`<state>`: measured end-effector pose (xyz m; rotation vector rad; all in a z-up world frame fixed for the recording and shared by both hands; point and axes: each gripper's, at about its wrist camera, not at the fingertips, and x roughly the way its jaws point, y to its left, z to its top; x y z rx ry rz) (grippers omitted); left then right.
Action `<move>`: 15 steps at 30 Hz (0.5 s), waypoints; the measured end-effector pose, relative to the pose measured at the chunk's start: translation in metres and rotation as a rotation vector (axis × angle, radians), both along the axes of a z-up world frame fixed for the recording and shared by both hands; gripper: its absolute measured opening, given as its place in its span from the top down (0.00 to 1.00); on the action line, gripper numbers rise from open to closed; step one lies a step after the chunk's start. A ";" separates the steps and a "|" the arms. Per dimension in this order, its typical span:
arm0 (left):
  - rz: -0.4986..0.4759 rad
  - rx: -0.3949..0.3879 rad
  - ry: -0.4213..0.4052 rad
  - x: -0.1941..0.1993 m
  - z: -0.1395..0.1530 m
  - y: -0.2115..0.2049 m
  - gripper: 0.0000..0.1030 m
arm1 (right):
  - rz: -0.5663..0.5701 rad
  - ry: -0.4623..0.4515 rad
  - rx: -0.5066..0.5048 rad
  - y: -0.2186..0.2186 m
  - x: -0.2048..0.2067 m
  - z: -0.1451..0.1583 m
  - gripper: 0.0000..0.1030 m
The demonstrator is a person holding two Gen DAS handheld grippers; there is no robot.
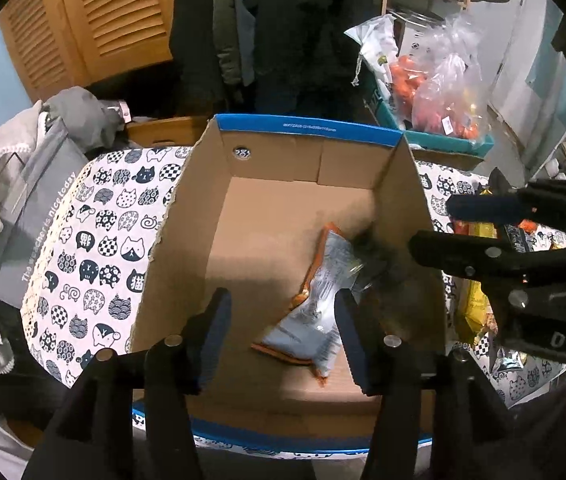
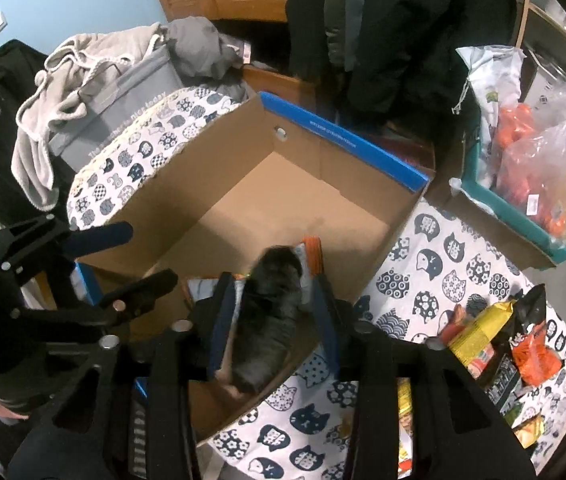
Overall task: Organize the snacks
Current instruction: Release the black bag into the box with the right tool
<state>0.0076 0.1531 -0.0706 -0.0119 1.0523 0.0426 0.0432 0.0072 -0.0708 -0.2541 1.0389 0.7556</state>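
Observation:
An open cardboard box [image 1: 187, 208] with a blue rim sits on a cat-print cloth; it also shows in the right wrist view [image 2: 187, 184]. A grey and orange snack packet [image 1: 315, 312] lies on the box floor. A blurred dark packet [image 2: 271, 312] is in the air between the wide jaws of my right gripper [image 2: 275, 316], over the box's near right corner, and looks free of them. My left gripper [image 1: 283, 340] is open and empty over the box's near edge. My right gripper also shows at the right of the left wrist view [image 1: 431, 224].
Several yellow, orange and black snack packets [image 2: 499, 344] lie on the cloth [image 2: 435, 264] right of the box. A teal crate [image 2: 523, 220] with plastic bags stands beyond. A grey bin [image 2: 123, 96] with clothes sits left. Dark coats [image 1: 283, 28] hang behind.

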 end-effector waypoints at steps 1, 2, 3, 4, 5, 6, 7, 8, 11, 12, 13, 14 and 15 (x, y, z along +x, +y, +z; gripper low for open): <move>-0.002 -0.001 -0.002 0.000 0.001 -0.001 0.47 | -0.005 -0.012 0.002 -0.001 0.000 0.002 0.47; -0.005 -0.003 -0.003 0.001 0.001 -0.003 0.47 | -0.010 -0.026 0.004 -0.003 -0.001 0.005 0.43; -0.009 -0.005 -0.005 0.001 0.002 -0.005 0.47 | -0.014 -0.033 0.006 -0.004 -0.001 0.007 0.42; -0.013 -0.006 -0.007 0.001 0.003 -0.008 0.47 | -0.019 -0.038 0.009 -0.007 -0.001 0.009 0.41; -0.016 -0.007 -0.008 0.002 0.004 -0.009 0.47 | -0.029 -0.043 0.014 -0.010 -0.002 0.012 0.39; -0.022 -0.008 -0.011 0.003 0.005 -0.013 0.47 | -0.038 -0.048 0.015 -0.014 -0.002 0.014 0.38; -0.028 -0.007 -0.013 0.003 0.006 -0.016 0.47 | -0.044 -0.052 0.015 -0.016 -0.002 0.015 0.37; -0.036 -0.006 -0.015 0.004 0.008 -0.019 0.47 | -0.055 -0.058 0.012 -0.020 -0.002 0.016 0.36; -0.062 0.003 -0.031 0.004 0.011 -0.030 0.47 | -0.082 -0.070 0.005 -0.034 -0.002 0.019 0.35; -0.069 0.007 -0.033 0.004 0.012 -0.034 0.47 | -0.095 -0.074 0.003 -0.039 -0.002 0.020 0.35; -0.074 0.010 -0.033 0.004 0.012 -0.037 0.47 | -0.104 -0.075 0.003 -0.044 -0.002 0.020 0.35; -0.080 0.010 -0.031 0.005 0.013 -0.040 0.47 | -0.113 -0.077 0.004 -0.048 -0.002 0.021 0.35; -0.087 0.007 -0.031 0.005 0.013 -0.044 0.47 | -0.123 -0.081 0.005 -0.053 -0.003 0.021 0.35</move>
